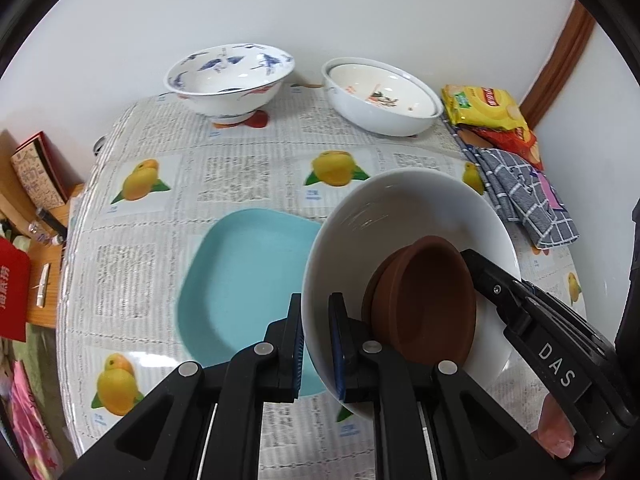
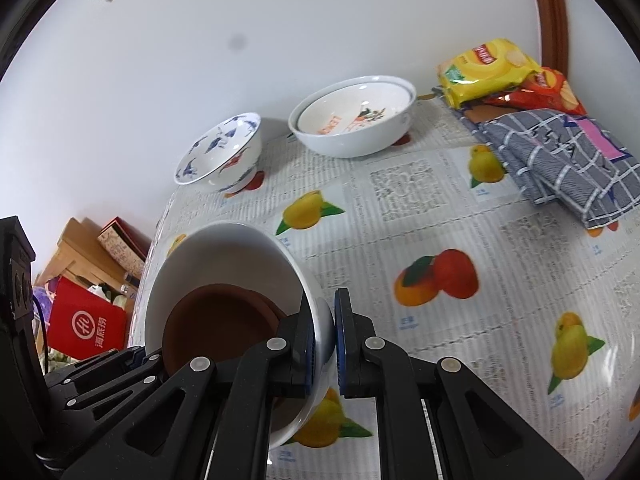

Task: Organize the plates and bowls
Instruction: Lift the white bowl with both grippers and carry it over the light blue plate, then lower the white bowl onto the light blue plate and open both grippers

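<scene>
The white bowl (image 1: 404, 216) is held up off the tabletop (image 1: 248, 184), tilted, with two brown saucers (image 1: 424, 300) nested inside it and slid toward its lower side. The left tongs (image 1: 316, 344) are clamped narrow on the bowl's rim, one pad outside the wall and the blue-edged pad inside. The right tongs (image 2: 324, 344) pinch the opposite rim the same way, one pad inside the bowl, the other against its outer wall; in the left wrist view they reach in from the right, touching the bowl beside the saucers.

Taking the white bowl as the landmark: a pale blue square plate (image 1: 240, 280) lies flat on the tabletop just left of it and partly under its edge. Well beyond the bowl, by the wall, a blue-patterned footed bowl (image 1: 228, 76) stands to the left, and a stack of white bowls (image 1: 384, 100) (one nested in another, a printed picture inside) stands farther right. To the bowl's right lie a folded grey checked cloth (image 1: 524, 196) and, beyond it, yellow and red snack packets (image 1: 484, 108).
</scene>
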Motion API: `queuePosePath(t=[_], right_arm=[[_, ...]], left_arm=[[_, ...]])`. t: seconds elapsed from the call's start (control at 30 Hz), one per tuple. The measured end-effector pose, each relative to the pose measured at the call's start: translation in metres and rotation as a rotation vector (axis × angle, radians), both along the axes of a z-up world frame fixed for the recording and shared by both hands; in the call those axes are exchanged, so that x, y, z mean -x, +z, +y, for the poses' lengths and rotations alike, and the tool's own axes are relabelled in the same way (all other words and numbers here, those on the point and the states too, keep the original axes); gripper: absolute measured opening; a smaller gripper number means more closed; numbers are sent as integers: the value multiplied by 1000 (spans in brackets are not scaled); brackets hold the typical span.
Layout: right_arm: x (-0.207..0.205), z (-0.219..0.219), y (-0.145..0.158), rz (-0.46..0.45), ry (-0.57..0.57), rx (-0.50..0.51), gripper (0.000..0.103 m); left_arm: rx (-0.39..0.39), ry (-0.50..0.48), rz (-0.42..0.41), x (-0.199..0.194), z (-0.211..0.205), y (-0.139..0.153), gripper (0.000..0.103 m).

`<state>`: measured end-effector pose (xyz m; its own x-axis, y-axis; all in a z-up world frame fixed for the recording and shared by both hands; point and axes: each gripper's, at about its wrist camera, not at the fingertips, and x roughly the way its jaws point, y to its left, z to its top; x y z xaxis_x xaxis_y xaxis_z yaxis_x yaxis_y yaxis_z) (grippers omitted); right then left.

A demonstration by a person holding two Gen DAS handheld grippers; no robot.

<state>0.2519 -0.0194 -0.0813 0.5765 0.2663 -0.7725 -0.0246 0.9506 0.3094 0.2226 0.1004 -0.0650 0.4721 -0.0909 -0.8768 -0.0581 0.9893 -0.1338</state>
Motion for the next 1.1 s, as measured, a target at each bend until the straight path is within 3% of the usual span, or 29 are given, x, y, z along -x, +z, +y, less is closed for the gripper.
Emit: queuePosePath(t=[0.53,1.1], right_arm=[[-20,48,-19,31,88,-14,9],[-46,59,-61,109,131,-26,9]], left_arm=[[-12,91,33,-2,47,-17,12],[-19,110,68,-18,58,-50,13]])
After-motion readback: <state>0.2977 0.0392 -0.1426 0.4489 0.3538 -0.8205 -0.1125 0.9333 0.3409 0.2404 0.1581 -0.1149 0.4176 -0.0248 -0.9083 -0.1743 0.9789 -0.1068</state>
